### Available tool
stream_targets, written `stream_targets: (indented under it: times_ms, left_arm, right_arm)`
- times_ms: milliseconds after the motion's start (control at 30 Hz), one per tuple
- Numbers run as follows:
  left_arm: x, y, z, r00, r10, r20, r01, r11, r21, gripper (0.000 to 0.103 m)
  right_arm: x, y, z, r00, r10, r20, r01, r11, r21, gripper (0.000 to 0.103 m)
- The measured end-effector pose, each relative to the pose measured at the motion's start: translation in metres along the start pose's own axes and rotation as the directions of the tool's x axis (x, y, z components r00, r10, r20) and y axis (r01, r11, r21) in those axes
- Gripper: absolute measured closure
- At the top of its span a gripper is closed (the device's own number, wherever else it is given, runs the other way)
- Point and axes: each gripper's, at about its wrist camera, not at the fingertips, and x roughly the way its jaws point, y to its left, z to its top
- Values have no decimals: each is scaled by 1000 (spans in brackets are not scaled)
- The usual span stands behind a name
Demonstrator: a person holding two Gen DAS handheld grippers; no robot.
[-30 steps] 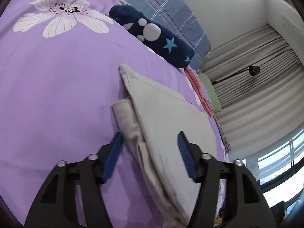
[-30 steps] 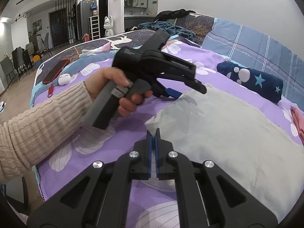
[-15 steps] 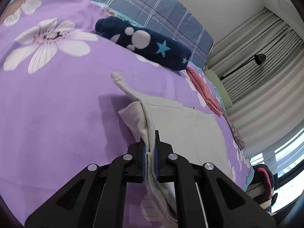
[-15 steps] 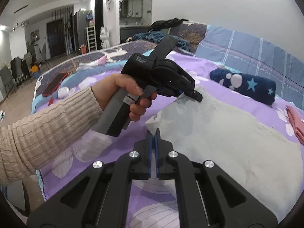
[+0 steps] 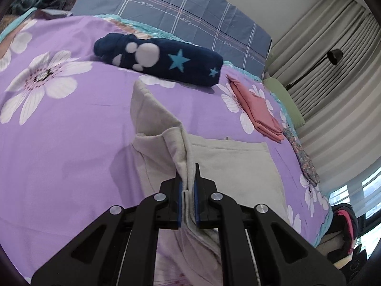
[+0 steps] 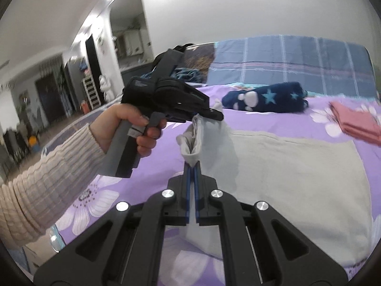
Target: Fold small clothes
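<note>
- Left wrist view, left part of the frame: the purple bedspread point(image 5: 59, 143) with white flowers fills most of the picture; one large flower sits at the left edge.
- Lower centre: the left hand-held gripper point(image 5: 188, 183) has its blue-padded fingers pressed nearly together on a bunched fold of the grey garment point(image 5: 233, 164), which rises in a ridge from the jaws toward the middle of the frame.
- The rest of that garment lies flat on the bedspread to the right of the fingers, and a pale strip of it runs up toward the upper centre.
- Upper centre: a navy bundle point(image 5: 162, 62) with white paw shapes and blue stars lies across the bed, in front of a blue plaid pillow point(image 5: 190, 16).
- Right of centre: a folded pink cloth point(image 5: 257, 109) rests on the bedspread, well apart from the grey garment; grey curtains point(image 5: 333, 83) fill the upper right.
- Right wrist view, left half: the person's left hand point(image 6: 126, 126), in a ribbed cream sleeve, grips the handle of the left hand-held gripper, whose tip pinches a raised corner of the garment at centre frame.
- Lower centre: the right hand-held gripper point(image 6: 193, 169) is closed tight on another edge of the same garment, just below that raised corner.
- Right half: the garment spreads flat over the bed, with the navy bundle and pink cloth beyond it at upper right.
</note>
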Motion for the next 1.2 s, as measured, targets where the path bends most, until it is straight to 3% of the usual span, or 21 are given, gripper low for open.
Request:
stream_targets:
  times_ms: [333,667,933,1200]
  left_arm:
    - [34,-93,2,999,49,4,-49,996,72,96]
    - [102,-175,-5,993,94,-65,-84,986,147,96]
    - [158,-221,-22,983,101,-152,-64,971,230,96]
    - [193,-242,-38,967,158,-198,-95,952,292,96]
  right_arm:
    - [-57,-70,-14,997,-12,73,3,993,115,100]
    - [-101,-141,-44,991,-86,98,58,965,254,100]
    - [-130,-185,-73,987,-145,72,108,923,370,100]
    - [-148,-197,-93,983,-173,54,137,903,408,101]
